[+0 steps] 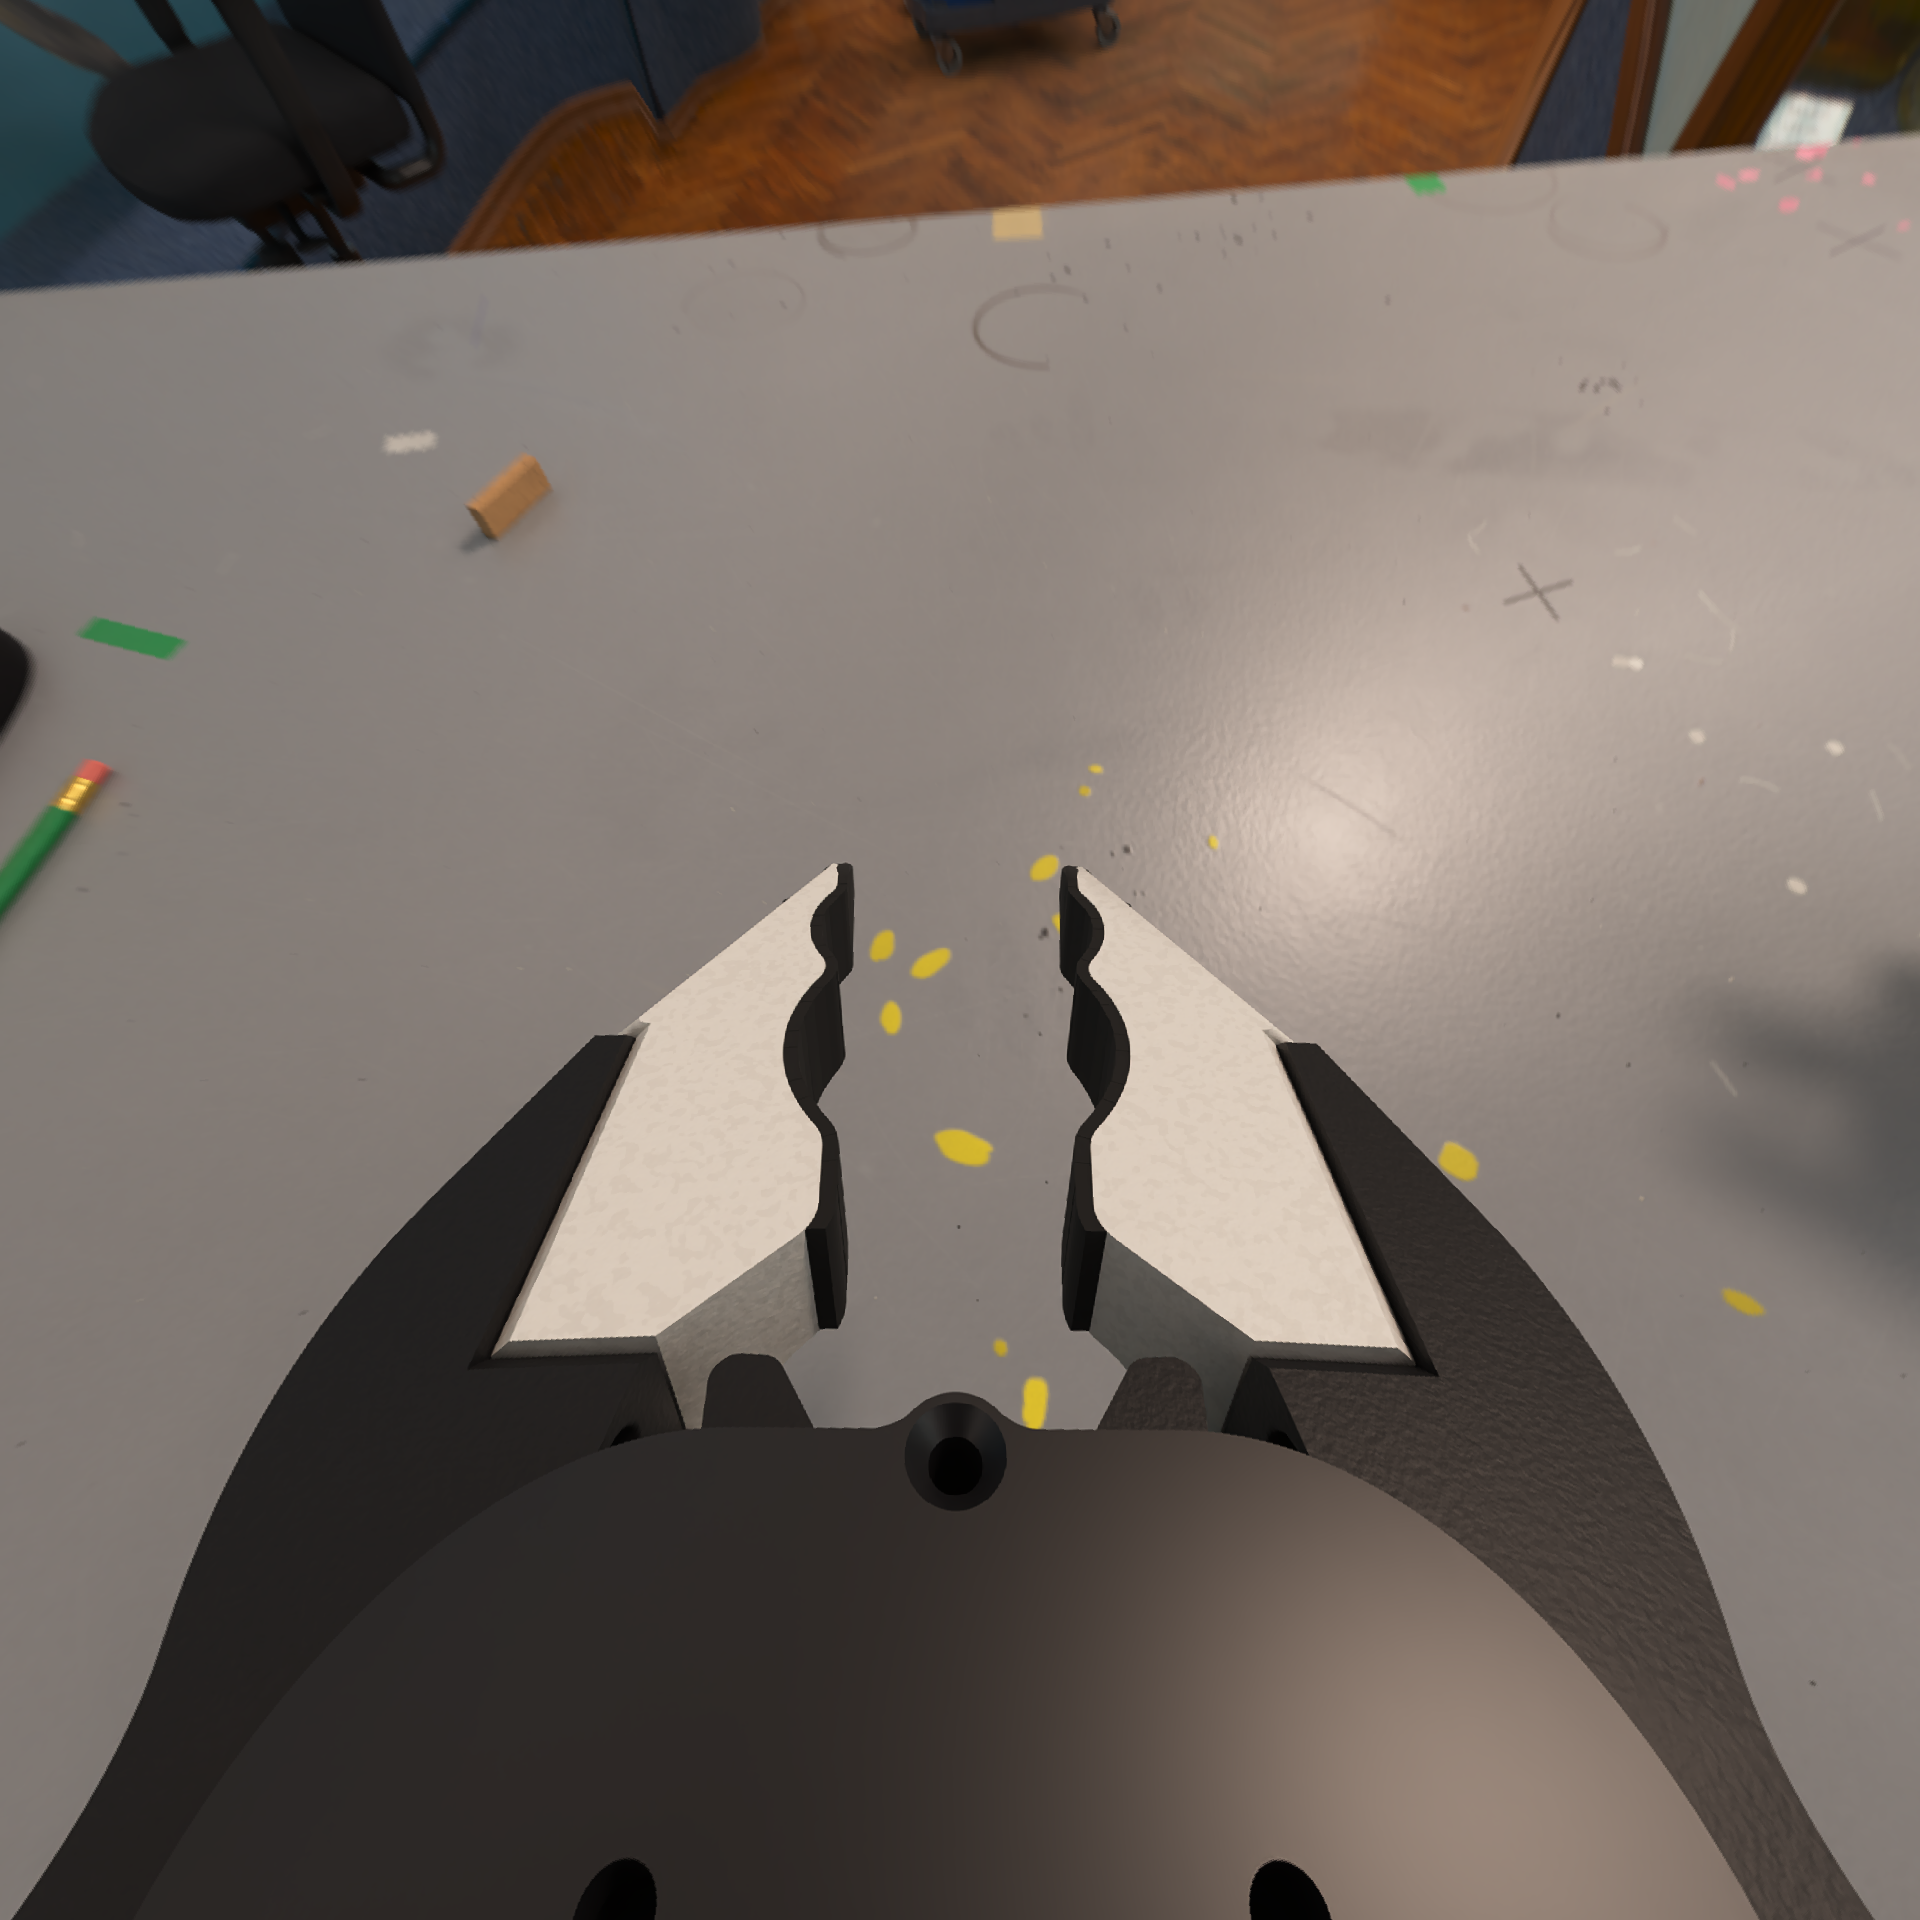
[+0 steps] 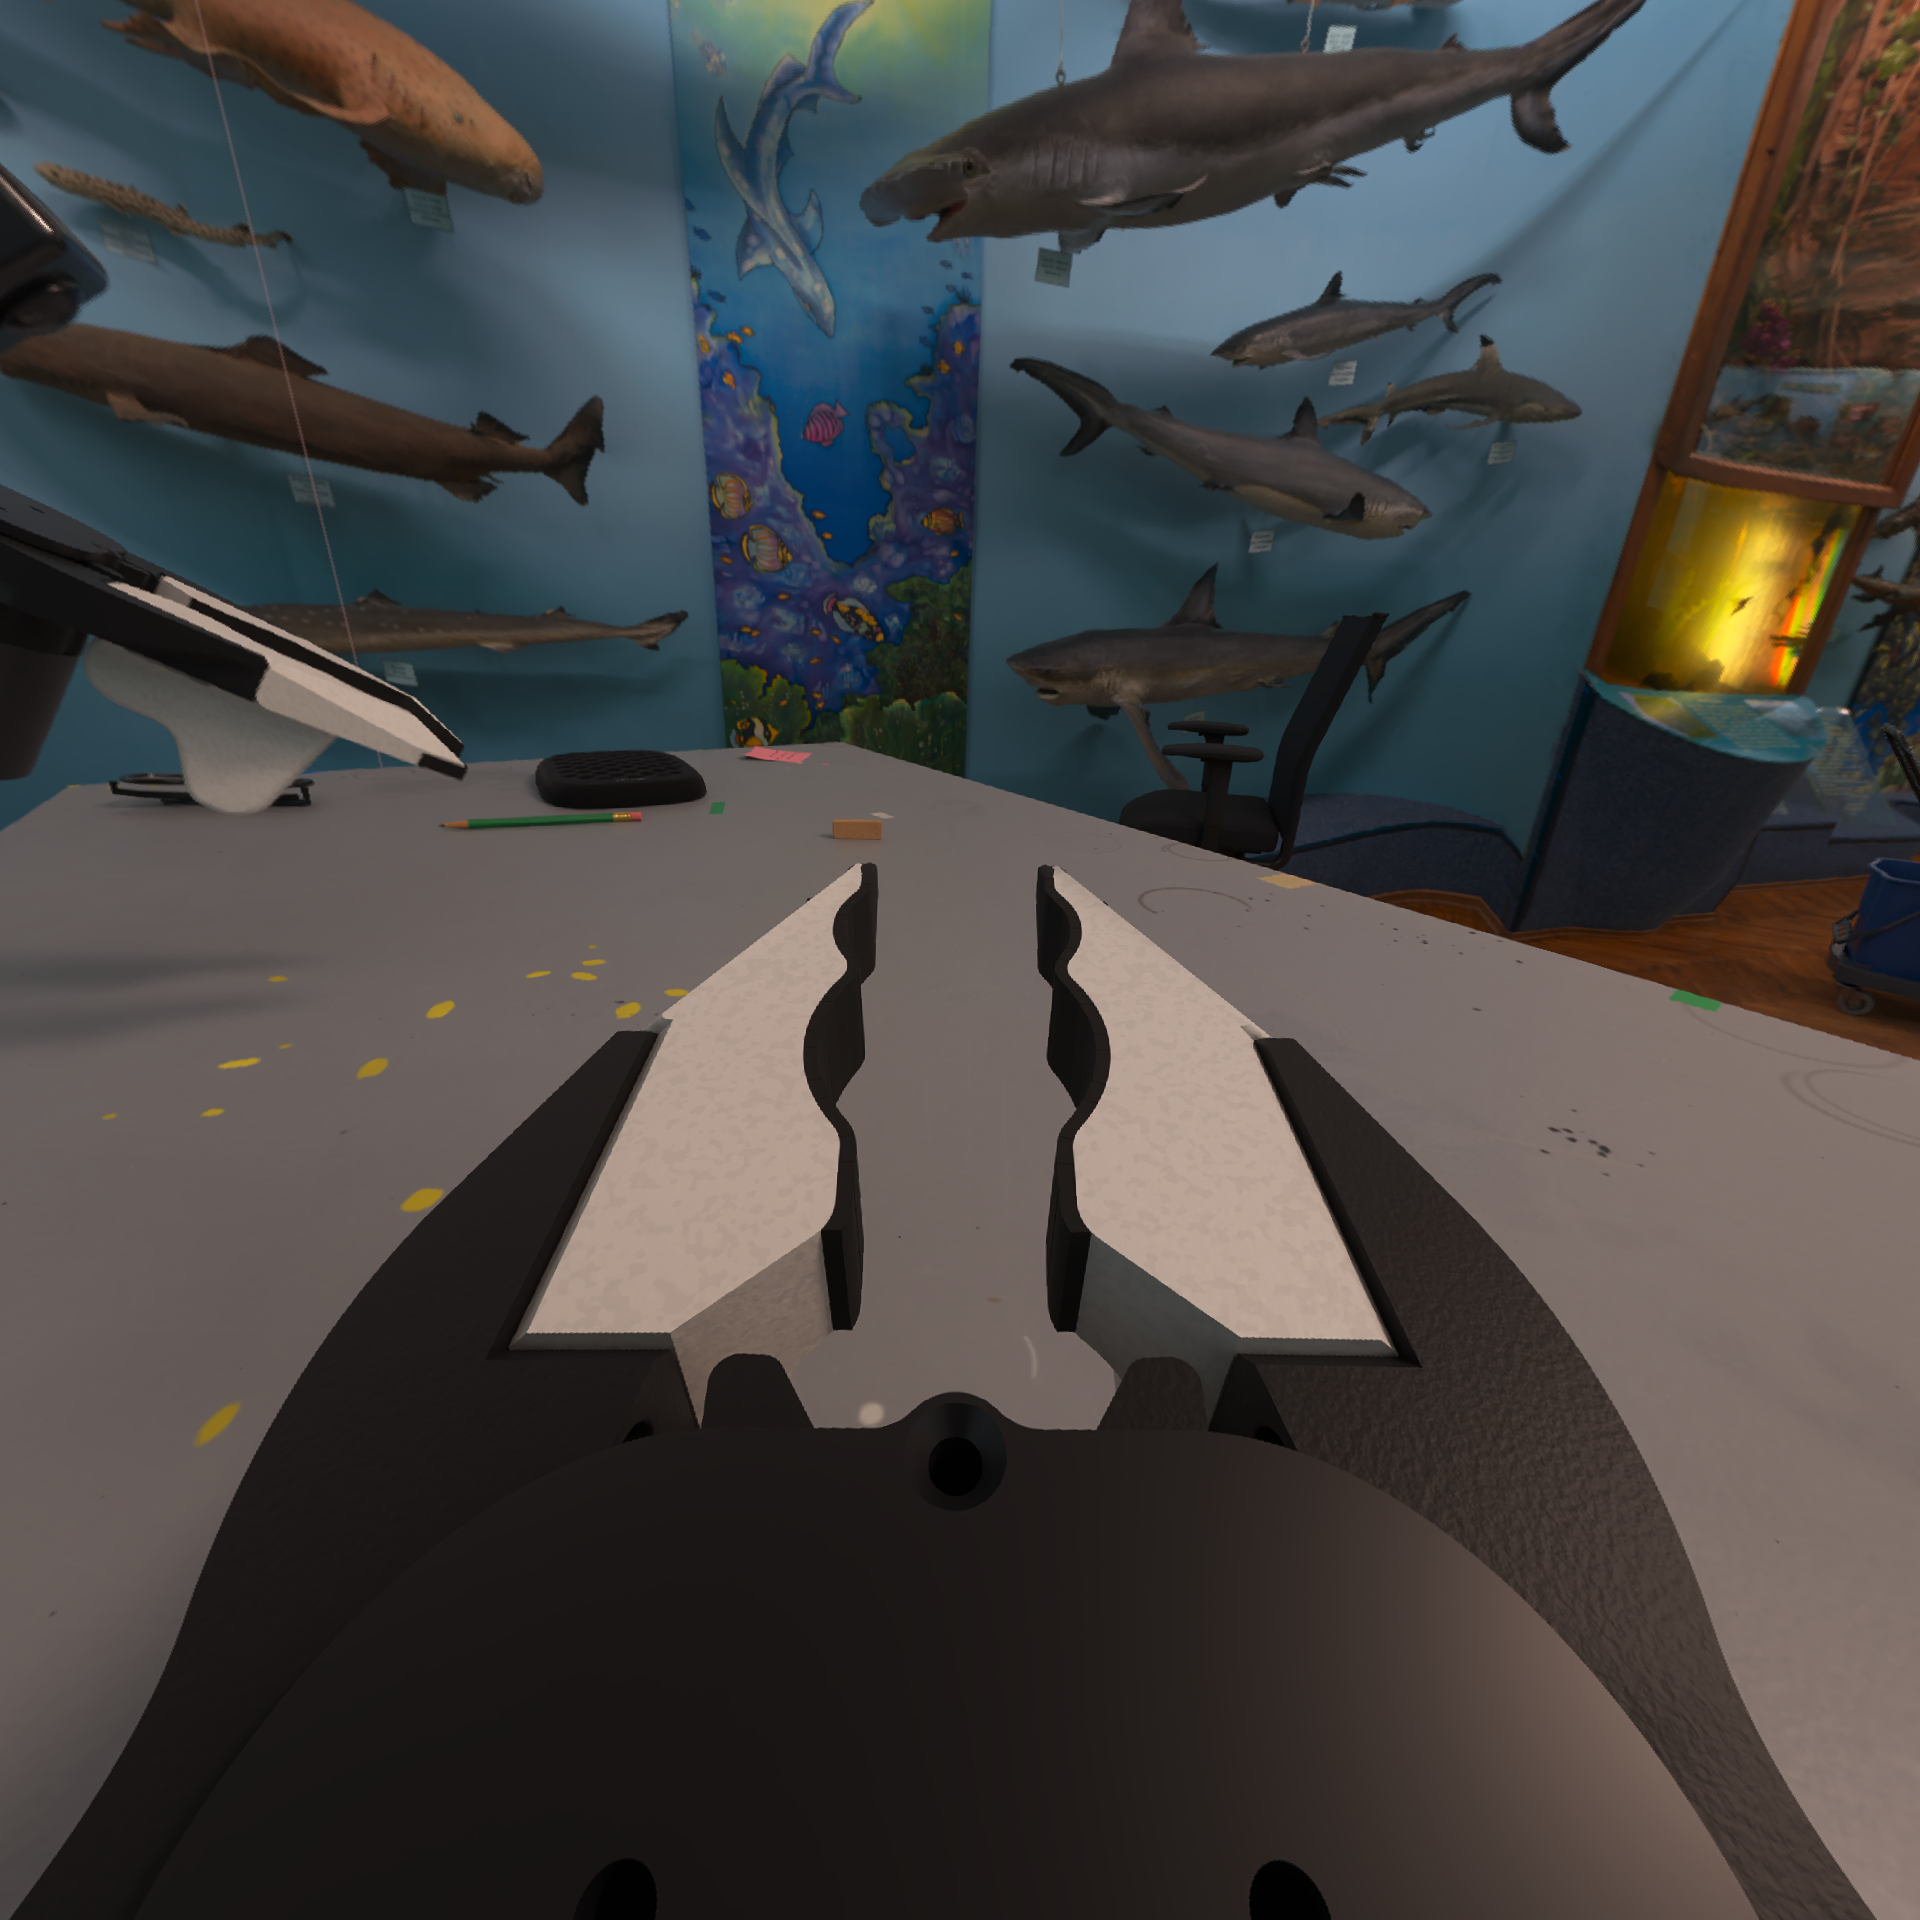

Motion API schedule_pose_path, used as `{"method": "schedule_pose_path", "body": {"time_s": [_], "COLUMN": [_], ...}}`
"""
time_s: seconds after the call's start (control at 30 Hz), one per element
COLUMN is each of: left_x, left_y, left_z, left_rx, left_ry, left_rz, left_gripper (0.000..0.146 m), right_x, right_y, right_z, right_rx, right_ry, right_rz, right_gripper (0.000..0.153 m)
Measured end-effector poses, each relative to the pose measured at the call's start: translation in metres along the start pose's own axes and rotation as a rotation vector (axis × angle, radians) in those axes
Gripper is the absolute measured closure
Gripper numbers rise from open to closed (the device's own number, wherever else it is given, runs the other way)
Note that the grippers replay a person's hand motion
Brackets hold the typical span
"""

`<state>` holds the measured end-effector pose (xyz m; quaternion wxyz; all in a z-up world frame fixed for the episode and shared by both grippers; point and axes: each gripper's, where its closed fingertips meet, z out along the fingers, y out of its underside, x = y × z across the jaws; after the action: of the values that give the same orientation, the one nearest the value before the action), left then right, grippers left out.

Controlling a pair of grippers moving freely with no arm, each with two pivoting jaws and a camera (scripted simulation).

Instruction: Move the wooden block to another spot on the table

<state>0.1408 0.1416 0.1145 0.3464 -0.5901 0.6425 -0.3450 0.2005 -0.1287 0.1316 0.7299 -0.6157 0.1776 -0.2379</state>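
A small tan wooden block (image 1: 509,496) lies on the grey table (image 1: 1039,623), far ahead and to the left of my left gripper (image 1: 956,883), which is open and empty above yellow paint specks. In the right wrist view the block (image 2: 857,828) lies far ahead, just left of the line of my right gripper (image 2: 956,883), which is open and empty above the table (image 2: 1455,1143). The left gripper (image 2: 442,753) also shows at the far left of that view, raised above the table.
A green pencil (image 1: 47,836) (image 2: 540,821) lies left of the block. A black pad (image 2: 620,778) sits behind it. Green tape (image 1: 132,637) lies near. The far table edge (image 1: 935,223) is close behind the block. Black office chairs (image 1: 249,125) (image 2: 1262,748) stand beyond the table.
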Motion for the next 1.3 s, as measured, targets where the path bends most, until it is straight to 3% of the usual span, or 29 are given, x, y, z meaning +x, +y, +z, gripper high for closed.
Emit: {"method": "schedule_pose_path", "body": {"time_s": [0.1,0.2,0.3,0.43,0.57,0.7,0.8,0.97,1.07,1.3], "left_x": [-0.007,-0.032,-0.079,-0.142,-0.197,-0.23,-0.233,-0.225,-0.226,-0.213], "left_y": [-0.026,-0.072,-0.127,-0.162,-0.155,-0.121,-0.096,-0.073,-0.061,-0.049], "left_z": [-0.012,-0.002,0.039,0.128,0.21,0.253,0.265,0.281,0.279,0.276], "left_rx": [0.017,-0.088,-0.232,-0.614,-0.962,-1.242,-1.382,-1.449,-1.538,-1.637], "left_ry": [0.01,0.055,0.053,0.123,0.122,0.056,0.11,0.193,0.174,0.24], "left_rz": [0.059,0.209,0.309,0.365,0.324,0.377,0.383,0.387,0.438,0.427], "left_gripper": [0.108,0.102,0.098,0.087,0.073,0.071,0.073,0.078,0.087,0.088], "right_x": [0.002,0.004,0.007,0.011,0.012,0.01,0.01,0.012,0.011,0.01], "right_y": [-0.001,-0.002,-0.002,-0.003,-0.003,-0.003,-0.003,-0.003,-0.003,-0.003], "right_z": [-0.001,-0.002,-0.003,-0.004,-0.005,-0.004,-0.004,-0.004,-0.004,-0.004], "right_rx": [0.011,0.018,0.026,0.036,0.04,0.033,0.036,0.04,0.039,0.039], "right_ry": [-0.002,-0.004,0.0,0.005,0.009,0.003,0.003,0.003,0.0,-0.001], "right_rz": [0.021,0.041,0.067,0.1,0.102,0.085,0.09,0.107,0.102,0.098], "right_gripper": [0.122,0.122,0.122,0.122,0.123,0.123,0.123,0.123,0.123,0.123]}}
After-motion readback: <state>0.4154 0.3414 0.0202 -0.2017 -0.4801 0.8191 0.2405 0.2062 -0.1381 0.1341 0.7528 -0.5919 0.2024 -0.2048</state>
